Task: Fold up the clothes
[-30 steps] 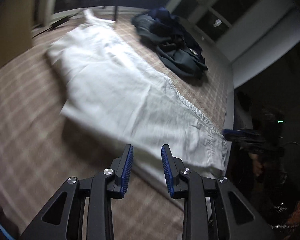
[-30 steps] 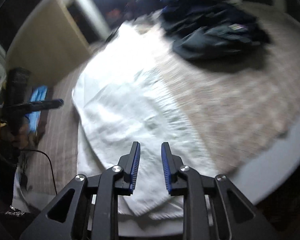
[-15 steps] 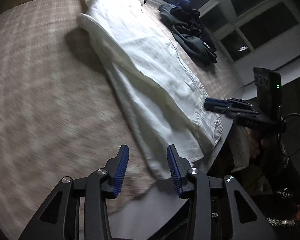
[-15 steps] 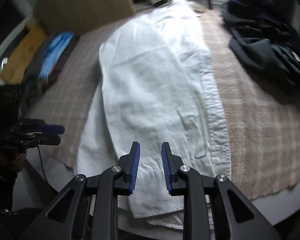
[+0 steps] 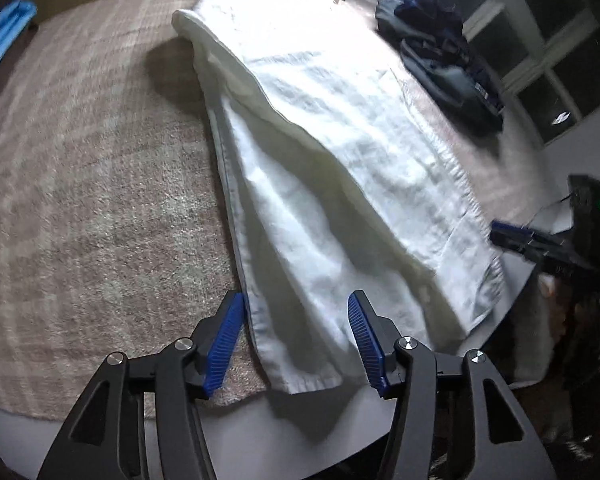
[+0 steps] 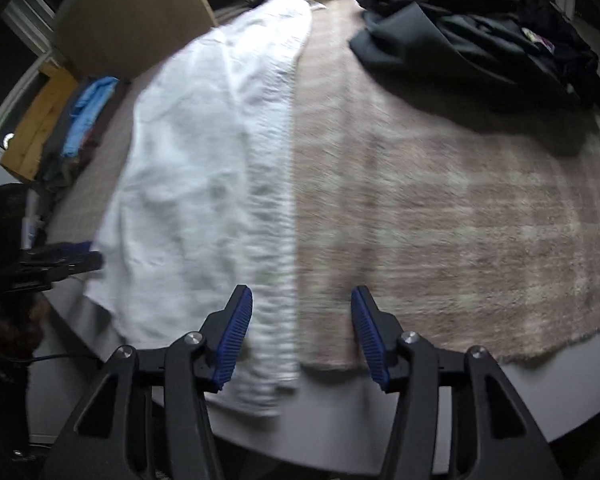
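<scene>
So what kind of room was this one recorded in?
Probably a room at home, at night: a white garment spread on a plaid blanket, a pile of dark clothes, and dark windows.

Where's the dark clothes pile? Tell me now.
The dark clothes pile lies at the far right of the pinkish checked cover in both views, apart from the long white garment.

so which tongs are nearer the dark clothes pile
Right. The right tongs, opening and empty, sit over the white garment's right edge, on the side toward the dark clothes pile. The left tongs, also opening, straddle the garment's far-side corner.
</scene>
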Tool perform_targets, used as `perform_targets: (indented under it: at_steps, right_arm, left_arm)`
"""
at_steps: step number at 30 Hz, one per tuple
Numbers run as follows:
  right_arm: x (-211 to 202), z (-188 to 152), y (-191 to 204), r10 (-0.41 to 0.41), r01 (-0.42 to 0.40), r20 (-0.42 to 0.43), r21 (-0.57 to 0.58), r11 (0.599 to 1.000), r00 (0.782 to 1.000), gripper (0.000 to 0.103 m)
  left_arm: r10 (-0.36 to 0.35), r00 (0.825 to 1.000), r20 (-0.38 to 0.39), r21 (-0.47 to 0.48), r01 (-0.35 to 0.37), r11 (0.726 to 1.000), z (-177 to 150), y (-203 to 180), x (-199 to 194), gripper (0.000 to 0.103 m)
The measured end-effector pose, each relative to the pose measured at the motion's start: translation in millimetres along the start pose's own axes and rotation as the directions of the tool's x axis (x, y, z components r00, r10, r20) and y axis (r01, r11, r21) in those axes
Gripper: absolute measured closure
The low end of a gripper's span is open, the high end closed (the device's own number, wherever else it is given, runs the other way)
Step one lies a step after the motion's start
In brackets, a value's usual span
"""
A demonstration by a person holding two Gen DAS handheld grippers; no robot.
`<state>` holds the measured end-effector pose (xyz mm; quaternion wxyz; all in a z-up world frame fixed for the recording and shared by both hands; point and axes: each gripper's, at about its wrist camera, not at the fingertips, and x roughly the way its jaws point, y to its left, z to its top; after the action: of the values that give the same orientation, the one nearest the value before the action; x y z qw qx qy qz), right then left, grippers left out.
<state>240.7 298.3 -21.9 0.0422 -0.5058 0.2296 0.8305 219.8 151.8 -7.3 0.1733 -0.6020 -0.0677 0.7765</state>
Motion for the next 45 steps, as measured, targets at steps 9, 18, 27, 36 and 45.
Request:
perform_targets:
  at_steps: [9,18,27,36,45]
  right_arm:
    - [-3,-24,17,0.088,-0.087,0.002,-0.154,0.984,0.996,0.051]
    - [12,-15,-4,0.210,-0.214,-0.050,-0.117,0.970,0.976,0.098]
    - [-4,-2,-4,0.312,-0.312,-0.041,-0.007,0.950,0.949,0.099]
    - [15,-1,7,0.149,-0.149,-0.082,0.004,0.989,0.985,0.078]
    - [23,5,11,0.338,-0.326,-0.090,0.121,0.937,0.937,0.099]
  left_arm:
    - [0.011,1.000,-0.021,0.041,-0.010,0.999,-11,-18,9,0.068]
    - [-0.052,0.998,-0.026,0.028,0.052,0.998,-10,-21,8,0.095]
    - [-0.186,0.982,-0.026,0.056,0.187,0.981,9,-13,-7,0.095]
    - [-0.153,0.980,-0.126,0.097,0.166,0.981,0,-8,27,0.084]
    - [-0.308,0.945,-0.109,0.095,0.318,0.943,5,-4,13,0.096]
